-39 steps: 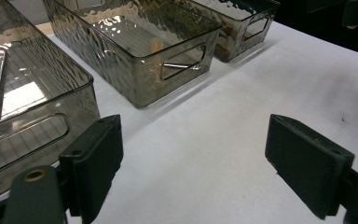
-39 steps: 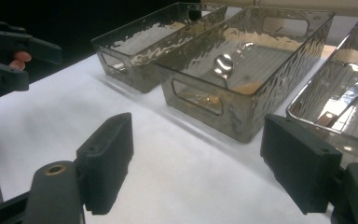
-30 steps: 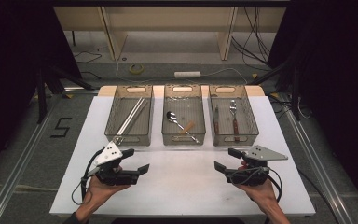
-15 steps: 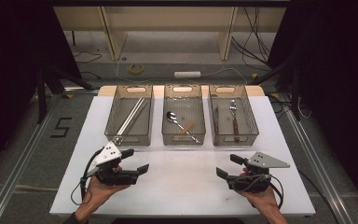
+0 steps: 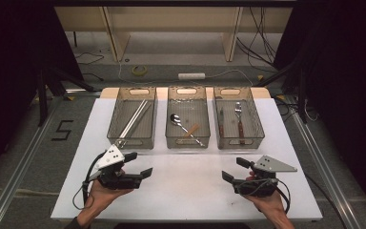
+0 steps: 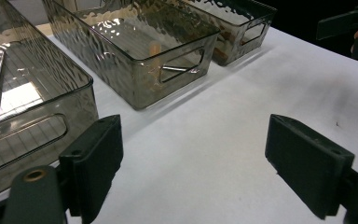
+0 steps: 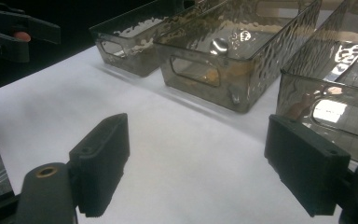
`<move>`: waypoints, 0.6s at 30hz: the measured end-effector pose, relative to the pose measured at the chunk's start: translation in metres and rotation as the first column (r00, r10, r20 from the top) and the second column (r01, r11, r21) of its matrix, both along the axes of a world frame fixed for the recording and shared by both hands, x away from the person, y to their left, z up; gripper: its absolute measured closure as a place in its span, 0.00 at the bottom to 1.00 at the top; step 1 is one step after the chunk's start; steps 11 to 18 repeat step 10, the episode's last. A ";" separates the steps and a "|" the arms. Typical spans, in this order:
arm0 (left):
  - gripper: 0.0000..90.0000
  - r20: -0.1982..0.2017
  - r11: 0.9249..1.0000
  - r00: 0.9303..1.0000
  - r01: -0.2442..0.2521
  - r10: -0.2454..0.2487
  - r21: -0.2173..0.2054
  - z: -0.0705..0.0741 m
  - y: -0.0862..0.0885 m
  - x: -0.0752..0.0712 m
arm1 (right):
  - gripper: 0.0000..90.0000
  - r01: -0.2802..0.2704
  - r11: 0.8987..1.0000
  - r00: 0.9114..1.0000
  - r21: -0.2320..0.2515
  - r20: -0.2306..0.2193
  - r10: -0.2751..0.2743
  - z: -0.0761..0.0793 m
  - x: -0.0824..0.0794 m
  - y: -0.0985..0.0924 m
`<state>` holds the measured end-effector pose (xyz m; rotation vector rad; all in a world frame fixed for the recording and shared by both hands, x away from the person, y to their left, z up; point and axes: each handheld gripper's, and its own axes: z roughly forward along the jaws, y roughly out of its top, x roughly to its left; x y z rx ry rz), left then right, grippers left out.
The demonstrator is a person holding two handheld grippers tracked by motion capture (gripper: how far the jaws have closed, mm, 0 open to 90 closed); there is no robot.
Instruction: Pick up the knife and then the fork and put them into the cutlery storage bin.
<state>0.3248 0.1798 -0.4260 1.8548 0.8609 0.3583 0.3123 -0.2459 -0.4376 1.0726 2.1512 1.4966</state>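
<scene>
White table top [image 5: 186, 191] carried three smoky clear bins in a row at the far side, both grippers near the front edge, well apart. Left gripper [image 5: 139, 164] sat in the person's left hand [image 5: 102, 195], jaws spread wide, nothing between them, pointing inward toward the middle; the left gripper view showed bare table between its pads [image 6: 95, 163]. Left bin [image 5: 132, 123] held long silver chopstick-like sticks [image 5: 133, 120] lying diagonally. Middle bin [image 5: 187, 117] held a metal spoon [image 5: 177, 120] and a small wooden-looking piece beside it, hard to make out. Right bin [image 5: 238, 118] held a fork [image 5: 239, 114] and a knife [image 5: 221, 124], both with dark reddish handles, lying lengthwise side by side. Right gripper [image 5: 236, 170] sat in the right hand [image 5: 267, 207], jaws also wide apart and empty, aimed inward over bare table. No gripper touched any bin.
</scene>
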 end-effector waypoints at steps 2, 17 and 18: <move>0.21 -0.001 1.000 1.000 -0.001 0.001 -0.002 0.000 0.000 0.000 | 0.26 0.001 1.000 1.000 -0.001 0.001 -0.001 0.000 0.000 0.000; 0.21 -0.001 1.000 1.000 -0.001 0.001 0.000 0.000 0.000 0.000 | 0.26 0.002 1.000 1.000 -0.006 0.004 -0.002 0.000 0.000 0.000; 0.21 -0.001 1.000 1.000 -0.001 0.001 0.000 0.000 0.000 0.000 | 0.26 0.002 1.000 1.000 -0.006 0.004 -0.002 0.000 0.000 0.000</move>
